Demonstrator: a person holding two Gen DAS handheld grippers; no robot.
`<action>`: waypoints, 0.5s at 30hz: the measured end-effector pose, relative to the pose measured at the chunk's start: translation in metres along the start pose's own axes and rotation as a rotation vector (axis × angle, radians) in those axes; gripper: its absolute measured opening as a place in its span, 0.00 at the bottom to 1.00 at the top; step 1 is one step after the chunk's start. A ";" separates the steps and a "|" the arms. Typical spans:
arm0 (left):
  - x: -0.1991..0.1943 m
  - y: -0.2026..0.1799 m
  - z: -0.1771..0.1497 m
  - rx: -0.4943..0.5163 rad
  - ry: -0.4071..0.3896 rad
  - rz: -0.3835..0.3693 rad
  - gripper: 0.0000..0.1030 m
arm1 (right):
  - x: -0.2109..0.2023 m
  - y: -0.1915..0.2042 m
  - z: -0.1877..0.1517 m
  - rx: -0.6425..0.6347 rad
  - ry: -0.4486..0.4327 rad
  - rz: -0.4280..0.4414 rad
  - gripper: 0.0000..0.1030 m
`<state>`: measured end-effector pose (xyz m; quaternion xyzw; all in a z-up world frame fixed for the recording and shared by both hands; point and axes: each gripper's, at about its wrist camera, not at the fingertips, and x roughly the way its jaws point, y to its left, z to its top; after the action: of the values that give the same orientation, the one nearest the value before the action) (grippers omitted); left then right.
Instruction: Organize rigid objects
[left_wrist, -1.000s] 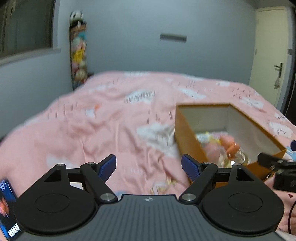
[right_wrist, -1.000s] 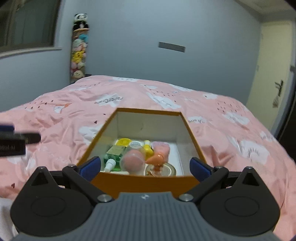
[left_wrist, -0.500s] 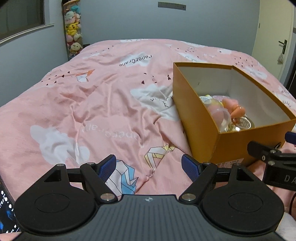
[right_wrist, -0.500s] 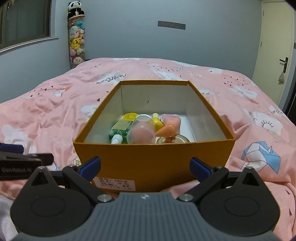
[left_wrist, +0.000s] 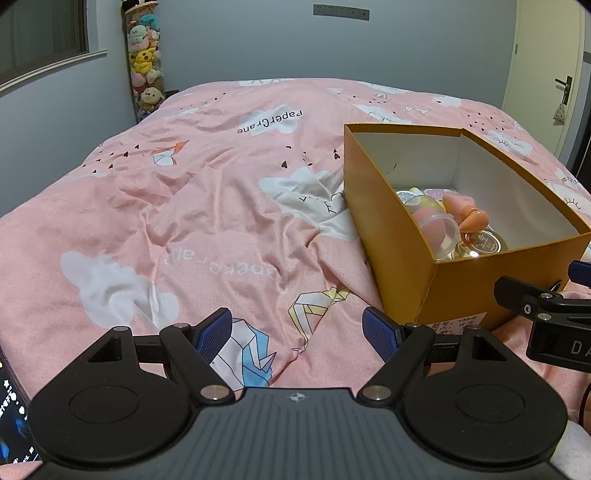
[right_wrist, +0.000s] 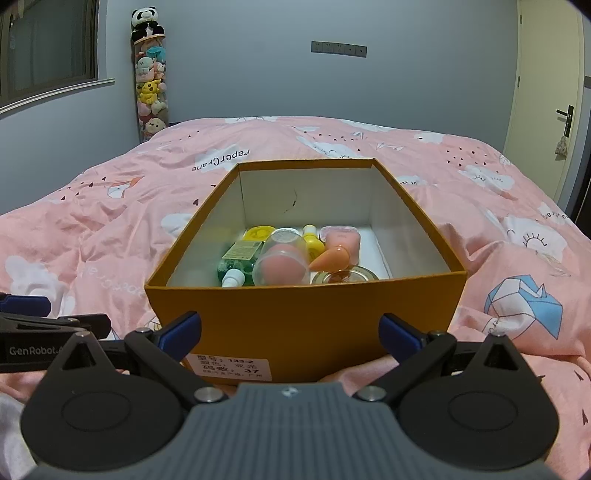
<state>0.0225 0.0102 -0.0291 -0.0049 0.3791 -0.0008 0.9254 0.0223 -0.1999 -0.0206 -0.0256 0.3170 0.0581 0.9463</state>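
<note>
An open orange cardboard box (right_wrist: 303, 317) sits on the pink bed cover, right in front of my right gripper (right_wrist: 290, 332), whose jaws stand open with only the box's near wall seen between them. Inside lie a green bottle with a white cap (right_wrist: 236, 264), a clear cup holding a pink sponge (right_wrist: 282, 264), an orange drop-shaped sponge (right_wrist: 330, 258), a yellow bottle (right_wrist: 312, 240), a pink pot (right_wrist: 341, 238) and a round tin (right_wrist: 345, 277). In the left wrist view the box (left_wrist: 391, 236) is to the right. My left gripper (left_wrist: 297, 334) hangs open over bare cover.
The pink quilt (left_wrist: 207, 206) is wrinkled and covers the whole bed. A tall tube of plush toys (right_wrist: 149, 85) stands at the far left corner by the grey wall. A door (right_wrist: 546, 110) is at the right. A phone screen (left_wrist: 11, 413) shows at the lower left edge.
Both views tipped downward and steadied: the box and bed sit higher and sharper in frame than a second ago. In the last half second nothing moved. Both grippers stayed open.
</note>
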 end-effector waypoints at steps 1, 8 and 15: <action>0.000 0.000 0.000 0.000 0.001 0.000 0.91 | 0.000 0.000 0.000 0.000 0.000 0.000 0.97; 0.000 0.000 0.001 0.007 0.004 0.001 0.91 | 0.000 0.000 0.000 0.001 -0.001 0.002 0.97; 0.000 -0.002 0.002 0.022 0.007 -0.001 0.91 | 0.001 0.001 -0.001 0.009 0.004 0.006 0.97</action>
<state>0.0239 0.0078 -0.0281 0.0051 0.3823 -0.0051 0.9240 0.0225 -0.1986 -0.0220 -0.0203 0.3190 0.0596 0.9457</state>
